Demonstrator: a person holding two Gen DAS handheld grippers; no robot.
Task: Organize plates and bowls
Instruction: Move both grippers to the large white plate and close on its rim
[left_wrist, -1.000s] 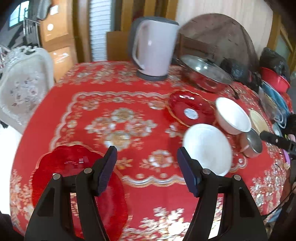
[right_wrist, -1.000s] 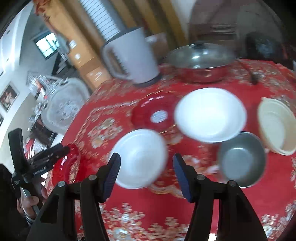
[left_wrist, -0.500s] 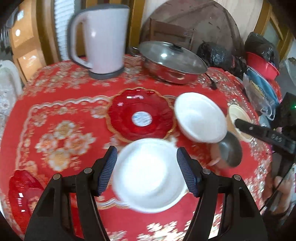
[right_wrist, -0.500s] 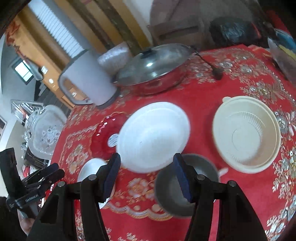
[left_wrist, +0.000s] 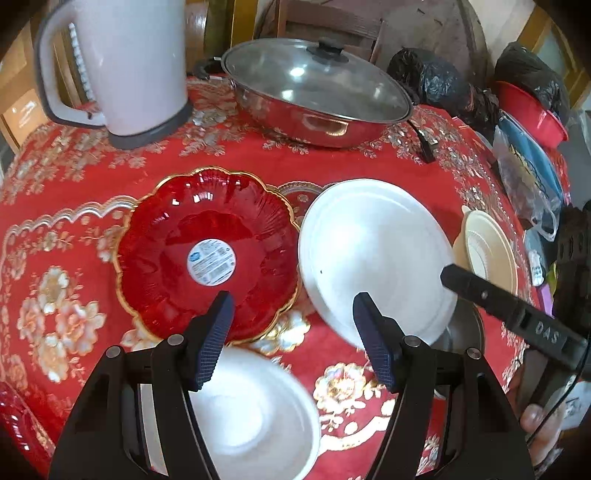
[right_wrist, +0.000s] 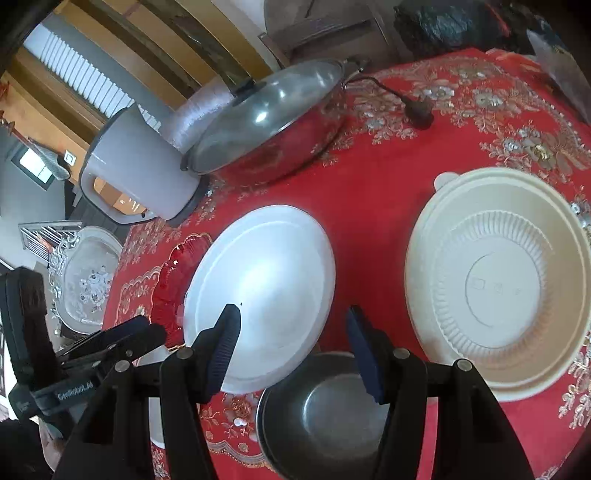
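Note:
On the red tablecloth lie a red scalloped glass plate (left_wrist: 207, 254) with a gold rim, a large white bowl (left_wrist: 373, 251) to its right, and a smaller white bowl (left_wrist: 255, 417) near me. My left gripper (left_wrist: 293, 326) hangs open and empty above the gap between these. In the right wrist view the large white bowl (right_wrist: 262, 310) sits ahead, a steel bowl (right_wrist: 325, 417) lies below, and a cream plastic bowl (right_wrist: 498, 284) is at the right. My right gripper (right_wrist: 293, 343) stands open, empty, over the near edges of the white bowl and steel bowl.
A white kettle (left_wrist: 114, 66) and a lidded steel pot (left_wrist: 317, 92) stand at the back of the table. Black bags (left_wrist: 432, 81) and a red basin (left_wrist: 532, 110) crowd the far right. A second red plate (left_wrist: 14, 417) shows at the lower left edge.
Both grippers have travelled across the table towards the pot. The left went from beside the red plate at the table's left to over the white bowls. Neither changed its opening.

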